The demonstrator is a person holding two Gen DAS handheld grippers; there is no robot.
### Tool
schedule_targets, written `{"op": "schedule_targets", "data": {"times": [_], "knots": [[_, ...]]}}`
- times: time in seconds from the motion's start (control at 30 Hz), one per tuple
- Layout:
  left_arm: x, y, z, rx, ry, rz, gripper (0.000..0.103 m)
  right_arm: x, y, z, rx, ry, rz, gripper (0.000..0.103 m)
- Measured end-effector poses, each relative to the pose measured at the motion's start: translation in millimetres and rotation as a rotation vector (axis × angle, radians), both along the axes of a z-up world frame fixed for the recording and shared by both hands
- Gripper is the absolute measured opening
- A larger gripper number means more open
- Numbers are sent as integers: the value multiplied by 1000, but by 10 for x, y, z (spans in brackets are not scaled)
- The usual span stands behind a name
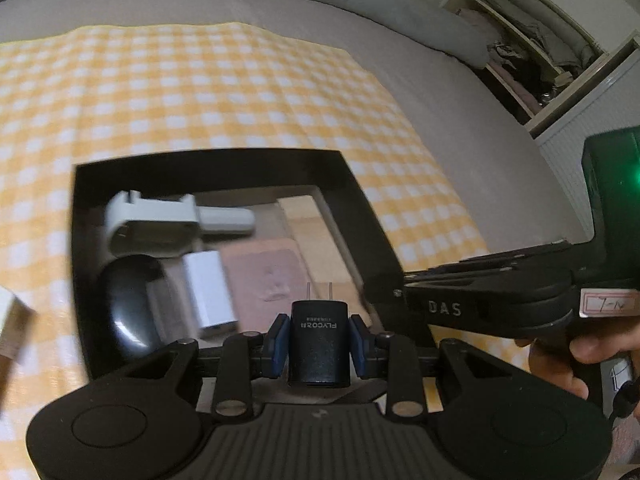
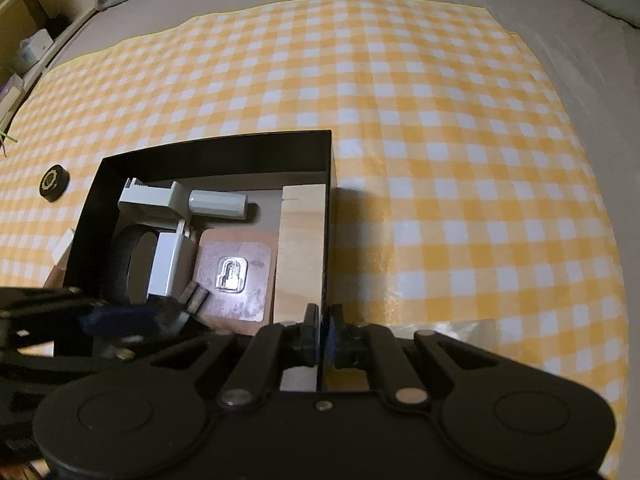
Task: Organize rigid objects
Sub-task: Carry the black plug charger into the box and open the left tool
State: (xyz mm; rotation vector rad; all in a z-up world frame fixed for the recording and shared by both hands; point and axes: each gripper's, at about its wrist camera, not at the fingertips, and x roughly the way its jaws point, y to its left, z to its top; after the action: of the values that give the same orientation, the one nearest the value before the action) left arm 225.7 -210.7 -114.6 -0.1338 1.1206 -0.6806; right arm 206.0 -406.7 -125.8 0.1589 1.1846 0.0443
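A black open box (image 1: 208, 160) (image 2: 224, 144) lies on the yellow checked cloth. In it are a grey plastic part (image 1: 152, 220) (image 2: 160, 200), a white charger (image 1: 208, 288) (image 2: 170, 264), a dark round object (image 1: 132, 304), a brown adhesive hook pad (image 2: 236, 276) and a wooden block (image 2: 300, 248). My left gripper (image 1: 319, 342) is shut on a black charger plug (image 1: 319, 344), held over the box's near edge. My right gripper (image 2: 323, 336) is shut on the box's right wall (image 2: 329, 208).
A small black round lid (image 2: 53, 182) lies on the cloth left of the box. A pale box corner (image 1: 12, 320) shows at the left edge. Grey bedding (image 1: 400, 12) borders the cloth; shelves (image 1: 532, 48) stand far right.
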Motion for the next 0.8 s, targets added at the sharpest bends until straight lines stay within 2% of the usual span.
{"op": "schedule_targets", "data": {"times": [0.1,0.2,0.23,0.37,0.43,0.57,0.63,0.8], "knots": [[-26,-92,-53,-12,14,-13,34,-28,-44,-2,17,-3,-1,6],[-53,-151,-123,-25,39,-28,52,-50,-79,12,33,-5,3,7],[-60,-186,-140,-17,47,-34,55,-55,-70,15,36,-4,3,7],[-110,-226,-173,19,34,-48,56,-86,-119,28,38,-6,6,7],[-100,-213,-172,17,46,-40,61,-94,-106,39,34,-6,7,7],[-128,-171,-125,20,38,-34,73,-79,-82,31,34,-6,7,7],[-140,-154,-77,25,27,-36,84,-84,-92,27,34,-6,7,7],[-187,-102,67,33,-14,-49,93,-80,-68,36,31,-5,7,7]]}}
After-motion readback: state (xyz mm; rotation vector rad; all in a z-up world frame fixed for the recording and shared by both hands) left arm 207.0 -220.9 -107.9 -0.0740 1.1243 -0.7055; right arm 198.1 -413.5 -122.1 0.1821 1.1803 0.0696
